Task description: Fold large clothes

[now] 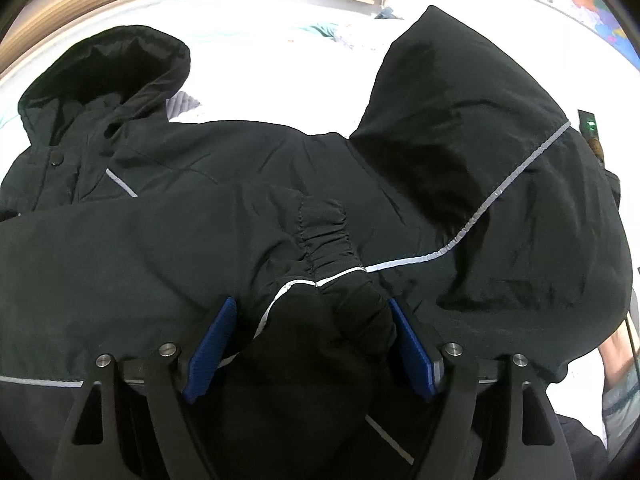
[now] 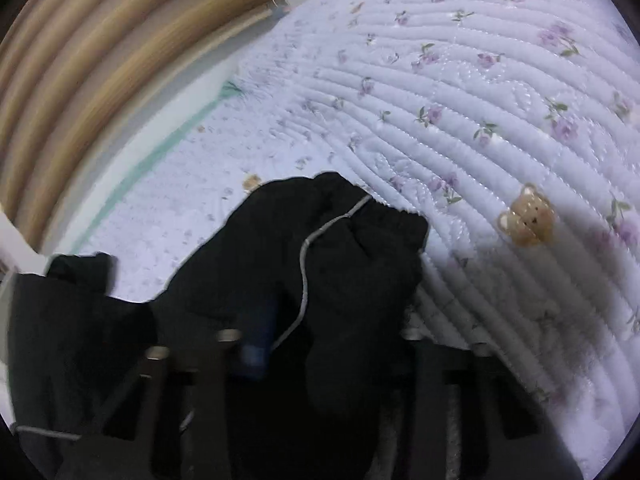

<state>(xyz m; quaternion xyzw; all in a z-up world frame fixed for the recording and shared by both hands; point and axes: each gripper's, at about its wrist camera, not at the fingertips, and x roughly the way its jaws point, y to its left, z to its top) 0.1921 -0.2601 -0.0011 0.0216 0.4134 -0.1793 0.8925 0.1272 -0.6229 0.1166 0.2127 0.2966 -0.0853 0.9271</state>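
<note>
- Straddling a gathered sleeve cuff (image 1: 332, 240), left gripper (image 1: 312, 344) has its blue pads apart, not pressing.
- Right gripper (image 2: 320, 344) is clamped on the other sleeve (image 2: 340, 264), lifted over the floral quilt (image 2: 460, 80).
- Black jacket (image 1: 160, 240) lies flat beyond, hood (image 1: 104, 80) far-left.

The left gripper (image 1: 310, 344) consists of two black angular finger arms with cut-out openings, each fastened by round silver screws, and carries blue ribbed pads (image 1: 210, 350) on the inner faces of its fingers. The right gripper (image 2: 320, 344) shows the same black arms with cut-outs and silver screw heads, blurred, with one blue pad (image 2: 256, 348) visible on its left finger. A grey sleeve (image 1: 622, 396) shows at the right edge of the left wrist view.
</note>
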